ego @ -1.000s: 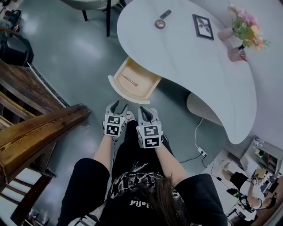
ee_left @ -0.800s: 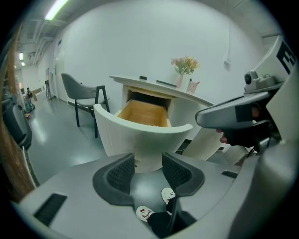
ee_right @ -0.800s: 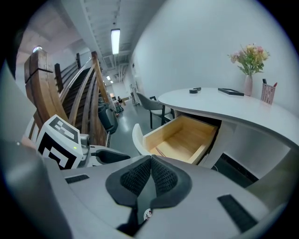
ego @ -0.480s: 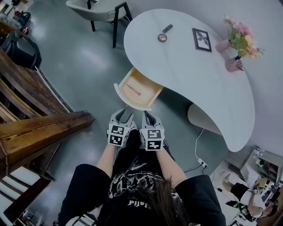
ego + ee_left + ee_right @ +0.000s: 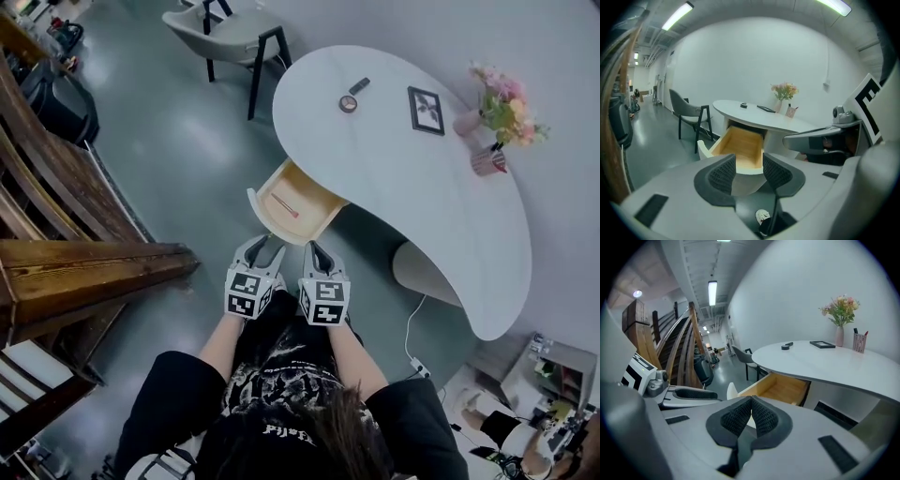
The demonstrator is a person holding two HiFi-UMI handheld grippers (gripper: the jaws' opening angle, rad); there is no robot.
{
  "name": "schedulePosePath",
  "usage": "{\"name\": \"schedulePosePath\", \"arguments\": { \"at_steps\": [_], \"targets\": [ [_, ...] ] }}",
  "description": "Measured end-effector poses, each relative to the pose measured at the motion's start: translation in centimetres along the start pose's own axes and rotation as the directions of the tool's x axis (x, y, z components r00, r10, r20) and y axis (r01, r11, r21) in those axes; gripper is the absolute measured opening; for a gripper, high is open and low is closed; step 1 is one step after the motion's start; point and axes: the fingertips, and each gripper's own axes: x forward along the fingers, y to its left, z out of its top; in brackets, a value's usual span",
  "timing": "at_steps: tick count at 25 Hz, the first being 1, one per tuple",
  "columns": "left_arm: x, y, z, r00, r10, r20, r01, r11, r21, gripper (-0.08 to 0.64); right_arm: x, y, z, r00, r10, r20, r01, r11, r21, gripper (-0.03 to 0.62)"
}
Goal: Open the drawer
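Note:
The drawer [image 5: 292, 202] stands pulled out from under the white oval table [image 5: 412, 187], its light wood inside showing. A thin reddish stick [image 5: 284, 205] lies in it. My left gripper [image 5: 260, 247] hovers just short of the drawer's curved front, open and empty; between its pads I see the drawer [image 5: 740, 143]. My right gripper [image 5: 314, 251] is beside it, shut on nothing, its pads pressed together in the right gripper view [image 5: 751, 409]. That view shows the drawer [image 5: 780, 387] ahead, apart from the jaws.
On the table sit a tape roll [image 5: 348, 103], a picture frame [image 5: 426, 110], a vase of flowers [image 5: 497, 101] and a pen cup [image 5: 482, 161]. A chair [image 5: 234, 33] stands behind the table. A wooden staircase [image 5: 84, 272] fills the left. A cable [image 5: 411, 323] trails on the floor.
The head view has shifted, so the table and drawer sit lower in frame. Both grippers stay side by side in front of the open drawer.

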Motion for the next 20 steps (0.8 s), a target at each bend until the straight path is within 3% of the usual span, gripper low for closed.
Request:
{"name": "schedulePosePath", "arguments": {
  "at_steps": [13,20],
  "targets": [
    [-2.2,-0.1,7.1,0.984,0.027,0.176,-0.029,1.000,0.007,0.189,-2.2,-0.5,6.5,0.986,0.009,0.166,-0.003,0.999,-0.036,0.026],
    [-3.1,-0.1,10.0,0.971,0.030,0.236,-0.046,0.997,0.060,0.189,-3.1,-0.3,9.3,0.970,0.005,0.241,0.010,0.998,-0.059,0.026]
  ]
}}
